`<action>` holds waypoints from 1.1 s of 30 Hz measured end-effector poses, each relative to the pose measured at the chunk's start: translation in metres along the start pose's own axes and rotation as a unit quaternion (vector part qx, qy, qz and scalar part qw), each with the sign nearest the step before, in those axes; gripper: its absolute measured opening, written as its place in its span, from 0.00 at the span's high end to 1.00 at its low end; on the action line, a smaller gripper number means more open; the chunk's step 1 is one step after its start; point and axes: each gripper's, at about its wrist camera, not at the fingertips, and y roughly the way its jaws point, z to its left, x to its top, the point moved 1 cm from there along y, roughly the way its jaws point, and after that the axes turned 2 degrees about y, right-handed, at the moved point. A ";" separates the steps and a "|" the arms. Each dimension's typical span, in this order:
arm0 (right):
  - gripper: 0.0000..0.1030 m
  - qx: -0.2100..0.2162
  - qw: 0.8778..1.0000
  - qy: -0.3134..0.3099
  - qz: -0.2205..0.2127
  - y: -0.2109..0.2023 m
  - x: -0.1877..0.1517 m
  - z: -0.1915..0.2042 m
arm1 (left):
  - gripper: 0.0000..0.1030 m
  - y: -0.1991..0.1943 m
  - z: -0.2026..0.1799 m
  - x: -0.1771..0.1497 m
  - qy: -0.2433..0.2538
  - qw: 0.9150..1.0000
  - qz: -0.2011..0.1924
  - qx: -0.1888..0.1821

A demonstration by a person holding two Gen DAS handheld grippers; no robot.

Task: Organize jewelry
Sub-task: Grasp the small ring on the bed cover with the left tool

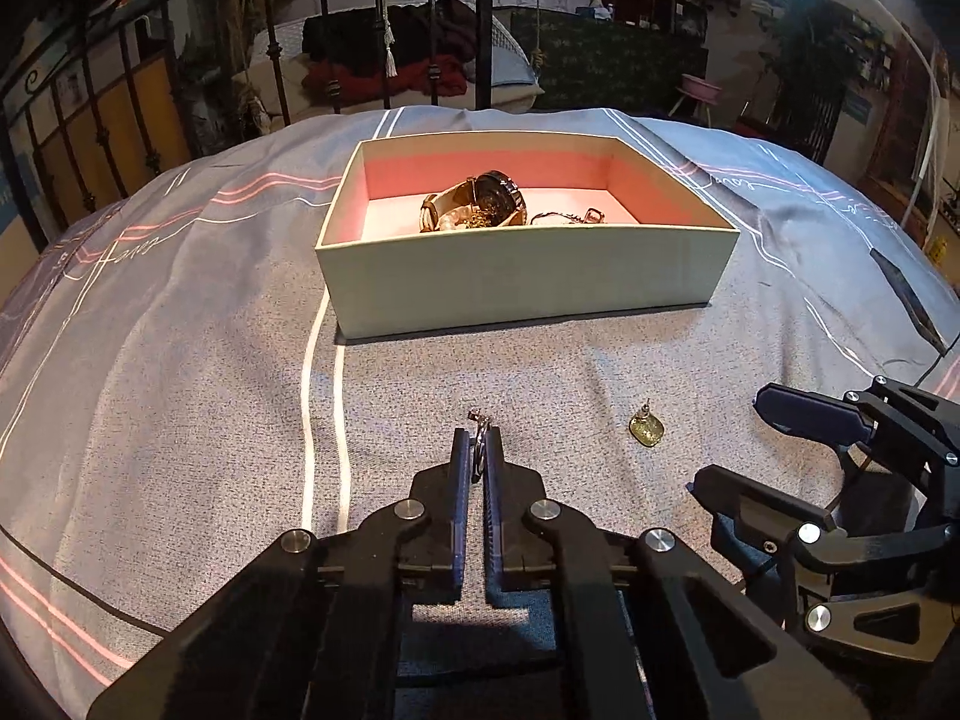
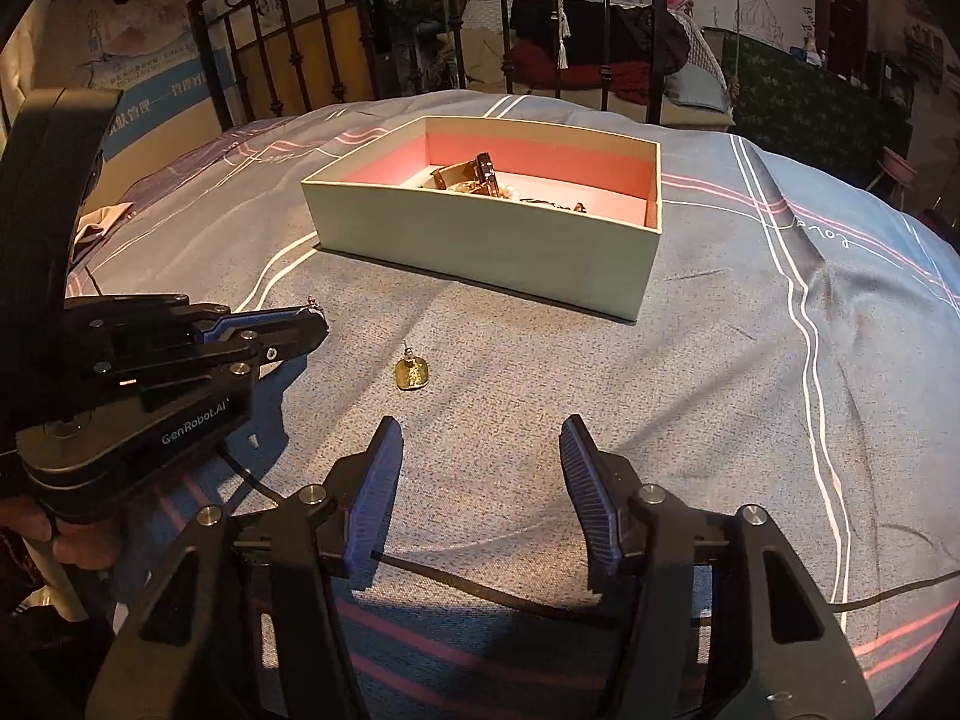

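Note:
My left gripper (image 1: 477, 437) is shut on a small silver earring (image 1: 479, 420), whose hook sticks out past the fingertips just above the bedspread. In the right wrist view the left gripper (image 2: 315, 324) sits at the left with the silver earring (image 2: 311, 300) at its tip. A yellow-green square earring (image 1: 648, 431) (image 2: 411, 373) lies on the cover between the two grippers. My right gripper (image 2: 481, 426) (image 1: 732, 443) stands open and empty, a short way behind that earring. Farther back sits an open box (image 1: 528, 282) (image 2: 480, 240) with a pink inside, holding a watch (image 1: 480, 201) (image 2: 474, 174) and a chain (image 1: 570, 217).
Everything rests on a grey-blue bedspread (image 1: 180, 360) with white and pink stripes. A black iron bed rail (image 1: 432, 30) stands behind the box. A black cable (image 2: 480, 594) runs across the cover under the right gripper. A dark flat strip (image 1: 906, 294) lies at the far right.

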 end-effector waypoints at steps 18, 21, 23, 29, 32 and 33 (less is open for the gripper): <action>0.93 0.028 0.998 -0.047 0.024 0.025 0.020 0.024 | 0.98 -0.001 0.015 -0.004 -0.053 0.997 -0.011 -0.049; 0.94 0.026 0.998 -0.051 0.022 0.024 0.019 0.025 | 0.98 -0.001 0.015 -0.004 -0.052 0.998 -0.010 -0.046; 0.94 0.026 0.998 -0.050 0.021 0.024 0.018 0.025 | 0.98 -0.001 0.014 -0.004 -0.049 0.998 -0.010 -0.043; 0.94 0.035 0.998 -0.041 0.012 0.020 0.016 0.023 | 0.98 -0.002 0.014 -0.004 -0.047 0.998 -0.011 -0.039; 0.94 0.039 0.999 -0.036 0.007 0.018 0.014 0.021 | 0.98 -0.003 0.013 -0.004 -0.045 0.998 -0.012 -0.037; 0.94 0.042 0.999 -0.035 0.005 0.017 0.013 0.021 | 0.98 -0.003 0.014 -0.004 -0.045 0.998 -0.013 -0.037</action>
